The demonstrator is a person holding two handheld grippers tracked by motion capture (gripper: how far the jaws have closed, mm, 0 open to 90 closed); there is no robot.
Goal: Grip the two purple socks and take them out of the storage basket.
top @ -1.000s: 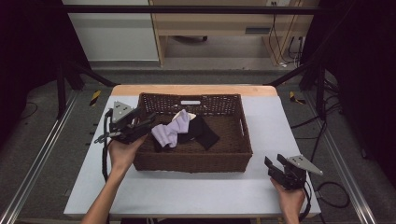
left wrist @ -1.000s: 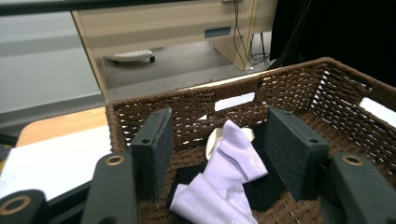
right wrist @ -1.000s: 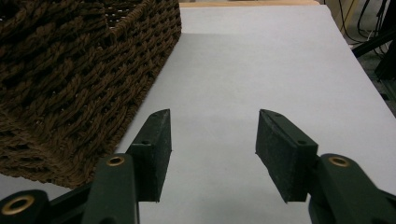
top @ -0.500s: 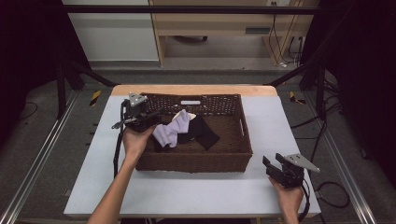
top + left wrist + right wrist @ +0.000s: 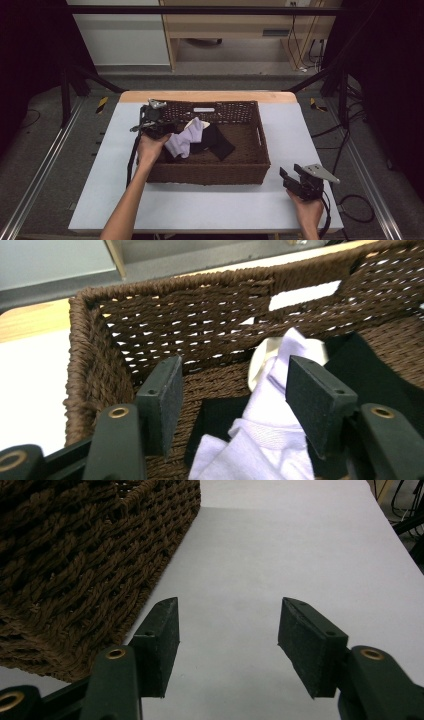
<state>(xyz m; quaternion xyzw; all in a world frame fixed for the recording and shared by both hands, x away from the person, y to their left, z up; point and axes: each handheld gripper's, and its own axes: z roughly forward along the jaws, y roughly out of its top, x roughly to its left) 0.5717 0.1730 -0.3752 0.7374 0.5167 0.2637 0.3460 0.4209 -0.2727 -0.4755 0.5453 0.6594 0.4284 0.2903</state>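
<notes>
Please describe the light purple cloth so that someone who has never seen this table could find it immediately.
On the white table stands a brown woven basket. The light purple cloth lies crumpled in its left half, just ahead of the open left gripper. It is the only pale lilac piece there: the cloths beside and under it are black, and a cream piece shows behind it.

We see a dark brown woven basket [image 5: 210, 170], its open weave letting light through the far wall, where a small white label [image 5: 304, 295] sits. Inside lie a pale lilac garment [image 5: 184, 140] (finely ribbed at the hem), a cream piece [image 5: 262, 365] and a black cloth [image 5: 217, 142]. The table [image 5: 220, 205] is white with a light wooden far edge.
</notes>
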